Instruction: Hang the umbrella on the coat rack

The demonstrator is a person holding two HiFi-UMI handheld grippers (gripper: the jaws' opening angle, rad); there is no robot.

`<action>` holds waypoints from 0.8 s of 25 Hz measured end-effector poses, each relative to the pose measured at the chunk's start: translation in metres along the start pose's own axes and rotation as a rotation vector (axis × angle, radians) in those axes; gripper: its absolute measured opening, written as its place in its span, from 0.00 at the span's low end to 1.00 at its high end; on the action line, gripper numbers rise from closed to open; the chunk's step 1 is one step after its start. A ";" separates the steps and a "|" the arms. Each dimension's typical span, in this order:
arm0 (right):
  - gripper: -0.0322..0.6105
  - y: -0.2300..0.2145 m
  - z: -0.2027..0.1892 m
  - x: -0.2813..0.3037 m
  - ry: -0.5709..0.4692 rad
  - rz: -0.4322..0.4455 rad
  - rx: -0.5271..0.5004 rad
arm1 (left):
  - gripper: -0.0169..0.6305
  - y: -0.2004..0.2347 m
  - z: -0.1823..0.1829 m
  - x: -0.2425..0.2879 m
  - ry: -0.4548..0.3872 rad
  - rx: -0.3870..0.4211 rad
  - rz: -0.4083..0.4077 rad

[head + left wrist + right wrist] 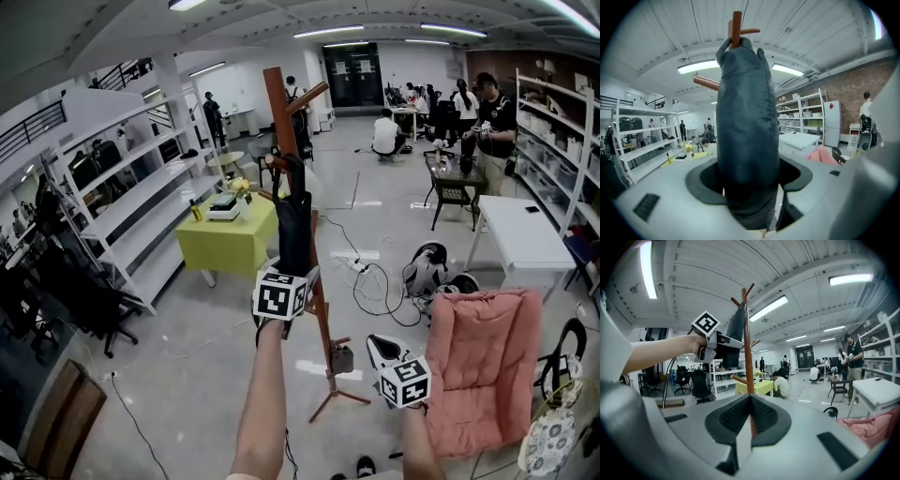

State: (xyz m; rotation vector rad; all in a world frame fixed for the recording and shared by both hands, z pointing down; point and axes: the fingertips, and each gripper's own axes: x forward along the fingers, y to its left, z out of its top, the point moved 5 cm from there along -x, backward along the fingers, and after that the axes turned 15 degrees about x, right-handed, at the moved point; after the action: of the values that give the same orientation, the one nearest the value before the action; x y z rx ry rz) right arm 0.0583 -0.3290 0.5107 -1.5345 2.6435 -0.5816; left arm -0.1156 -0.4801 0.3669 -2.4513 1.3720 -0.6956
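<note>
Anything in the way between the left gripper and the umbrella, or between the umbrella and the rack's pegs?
Nothing visible. The umbrella stands between the open jaws of the left gripper, its top against the coat rack at the upper pegs, with nothing between them. Whether it is hooked on I cannot tell.

Umbrella [293, 225] on coat rack [277, 103]
</note>
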 end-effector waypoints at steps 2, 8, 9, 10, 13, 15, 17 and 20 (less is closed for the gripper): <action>0.06 -0.001 0.000 -0.003 -0.003 0.002 0.003 | 0.50 -0.002 0.000 -0.004 -0.013 0.002 -0.003; 0.06 0.003 0.000 -0.004 -0.002 0.008 0.002 | 0.51 -0.004 -0.002 -0.020 -0.026 0.013 0.007; 0.06 0.003 0.000 -0.004 0.000 0.009 -0.001 | 0.51 -0.006 -0.003 -0.025 -0.027 0.020 0.010; 0.06 0.004 -0.001 -0.005 0.000 0.009 -0.002 | 0.51 -0.007 -0.004 -0.030 -0.030 0.027 0.014; 0.06 0.003 0.000 -0.006 -0.004 0.008 0.004 | 0.51 -0.010 -0.003 -0.044 -0.049 0.032 0.030; 0.06 0.003 0.001 -0.005 -0.007 0.009 0.011 | 0.51 -0.012 -0.004 -0.052 -0.058 0.034 0.043; 0.06 0.006 0.001 -0.004 -0.017 0.011 0.015 | 0.51 -0.016 -0.006 -0.058 -0.063 0.034 0.048; 0.06 0.009 0.002 -0.005 -0.043 0.013 0.021 | 0.51 -0.026 -0.014 -0.066 -0.073 0.021 0.050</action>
State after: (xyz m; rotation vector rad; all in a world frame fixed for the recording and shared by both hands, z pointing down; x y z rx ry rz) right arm 0.0541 -0.3212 0.5055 -1.5051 2.6059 -0.5673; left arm -0.1325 -0.4103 0.3713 -2.3922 1.3864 -0.6008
